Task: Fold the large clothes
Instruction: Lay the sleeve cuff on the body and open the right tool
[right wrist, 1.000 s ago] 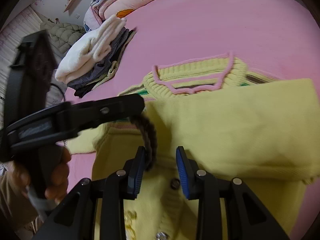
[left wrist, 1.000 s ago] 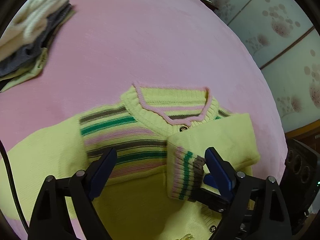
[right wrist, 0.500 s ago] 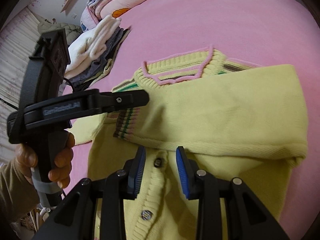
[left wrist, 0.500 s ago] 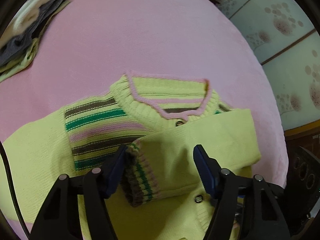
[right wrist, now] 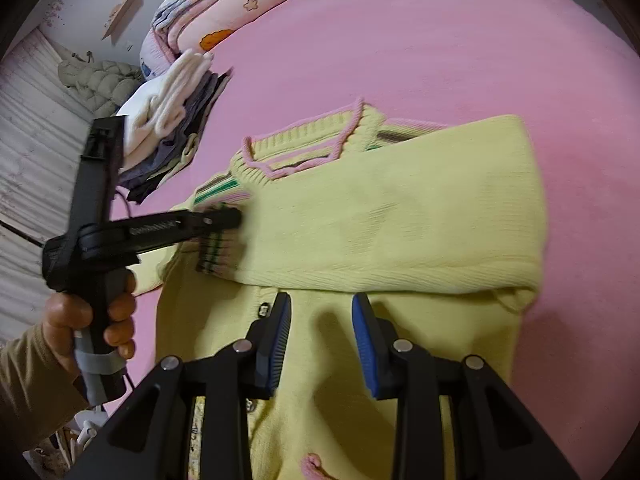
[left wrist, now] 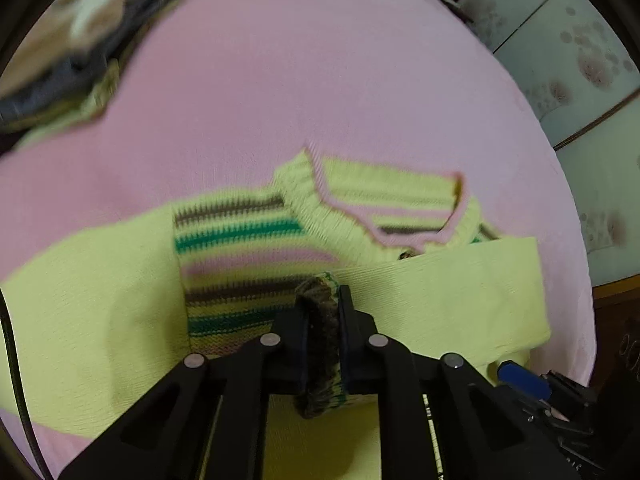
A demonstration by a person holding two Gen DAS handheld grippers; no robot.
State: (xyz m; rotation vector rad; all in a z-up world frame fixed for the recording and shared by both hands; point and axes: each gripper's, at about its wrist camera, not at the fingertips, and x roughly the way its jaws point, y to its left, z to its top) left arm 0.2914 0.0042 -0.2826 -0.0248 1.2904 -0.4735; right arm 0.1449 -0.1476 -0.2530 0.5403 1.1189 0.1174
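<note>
Since the earlier frame, my left tool (left wrist: pixel 323 326) has gone from wide open to clamped on the striped cuff (left wrist: pixel 318 344) of the sleeve (right wrist: pixel 384 216) that lies folded across the chest. The yellow cardigan (right wrist: pixel 340 364) lies face up on the pink bed (right wrist: pixel 400 40), its collar (right wrist: pixel 304 148) pointing away from me. My right tool (right wrist: pixel 322 328) hovers over the button placket, jaws partly open with nothing between them. With the cuff secured, I judge that this sleeve can now be repositioned or pulled flat. A stack of folded clothes (right wrist: pixel 168 120) lies well apart at upper left.
</note>
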